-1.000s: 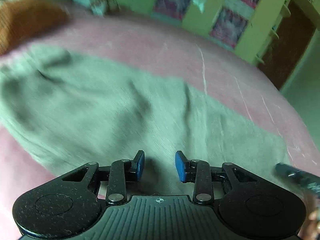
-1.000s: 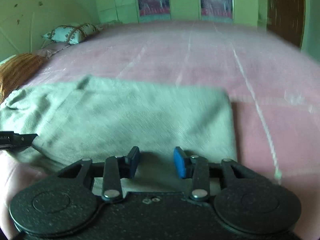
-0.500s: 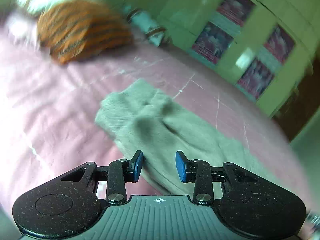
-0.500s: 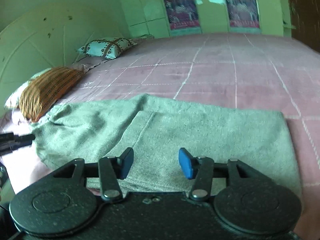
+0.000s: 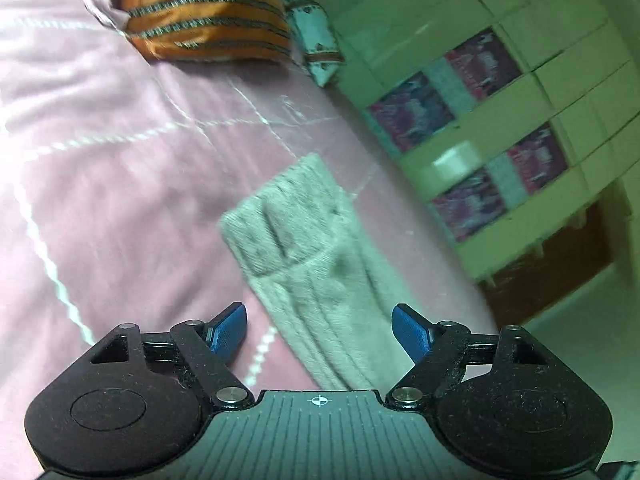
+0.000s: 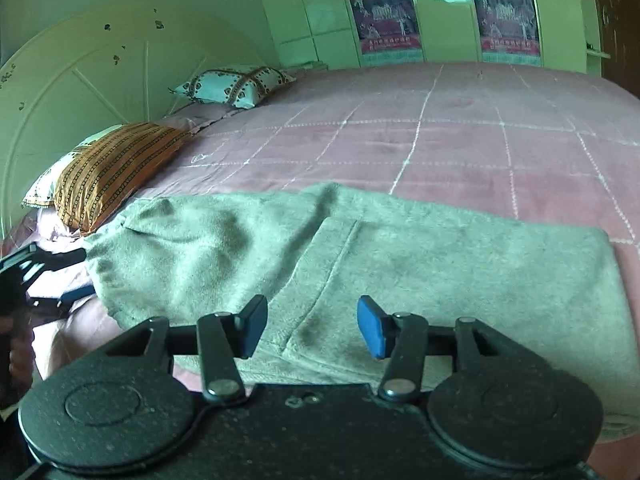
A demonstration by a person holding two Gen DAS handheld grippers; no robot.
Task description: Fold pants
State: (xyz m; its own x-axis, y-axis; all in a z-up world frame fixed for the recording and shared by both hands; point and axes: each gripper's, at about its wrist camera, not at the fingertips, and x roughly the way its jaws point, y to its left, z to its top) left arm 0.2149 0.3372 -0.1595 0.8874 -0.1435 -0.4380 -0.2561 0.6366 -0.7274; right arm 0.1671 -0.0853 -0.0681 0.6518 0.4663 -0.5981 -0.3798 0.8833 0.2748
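Note:
The grey-green pants [image 6: 400, 264] lie folded in a flat band across the pink bedspread [image 6: 460, 144], a pocket seam showing near the middle. My right gripper [image 6: 312, 326] is open and empty, just above the pants' near edge. My left gripper [image 5: 320, 330] is wide open and empty, hovering over the waistband end of the pants [image 5: 308, 252]. The left gripper also shows at the far left of the right wrist view [image 6: 60, 276], beside that end of the pants.
An orange striped pillow [image 6: 108, 168] and a patterned white pillow [image 6: 236, 86] lie by the headboard [image 6: 80, 80]. A wardrobe with posters [image 6: 440, 12] stands beyond the bed. The orange pillow shows in the left wrist view [image 5: 204, 12].
My left gripper swung left to the waistband end and opened its jaws wider. My right gripper drew back a little and opened slightly. The pants stayed put.

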